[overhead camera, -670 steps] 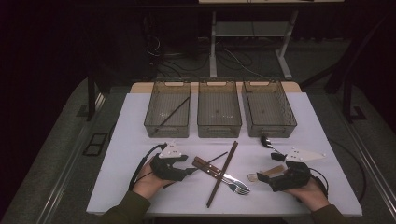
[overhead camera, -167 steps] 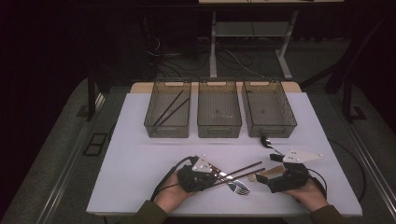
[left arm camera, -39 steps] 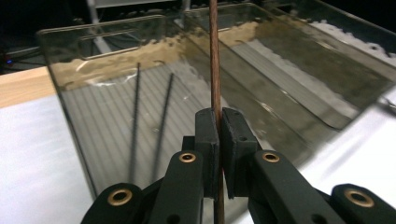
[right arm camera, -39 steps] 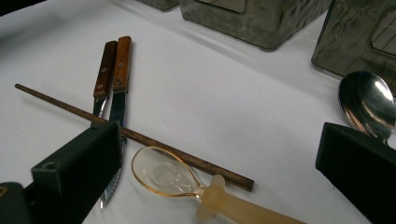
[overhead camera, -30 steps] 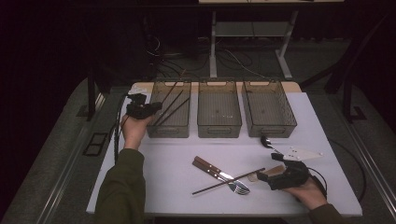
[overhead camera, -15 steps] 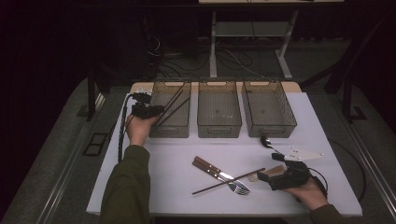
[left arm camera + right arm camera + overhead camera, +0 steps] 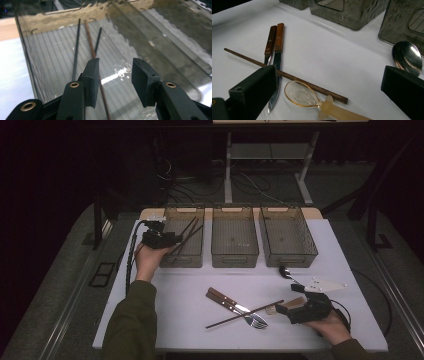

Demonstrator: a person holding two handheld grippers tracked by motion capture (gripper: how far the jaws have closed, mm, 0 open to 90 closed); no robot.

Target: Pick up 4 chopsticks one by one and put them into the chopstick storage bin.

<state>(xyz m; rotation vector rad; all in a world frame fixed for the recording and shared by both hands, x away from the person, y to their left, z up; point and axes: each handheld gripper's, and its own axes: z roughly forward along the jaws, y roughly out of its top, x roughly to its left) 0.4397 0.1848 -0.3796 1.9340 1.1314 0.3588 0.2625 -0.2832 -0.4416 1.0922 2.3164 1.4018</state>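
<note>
The left tool (image 7: 113, 77), jaws just spreading above the brown chopstick (image 7: 90, 42) in the left bin (image 7: 184, 251), could snag it on withdrawal.

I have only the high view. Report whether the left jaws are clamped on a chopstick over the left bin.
Observer: No. The left gripper has just been opening its jaws. The pads press on nothing, and the brown chopstick lies on the bin floor.
Operator: Count what that bin holds.
Observer: Three sticks: the brown one between two black chopsticks.
Operator: Now identify what lies at front right.
Observer: A clear plastic spoon, its bowl against a loose chopstick that crosses two knives.
</note>
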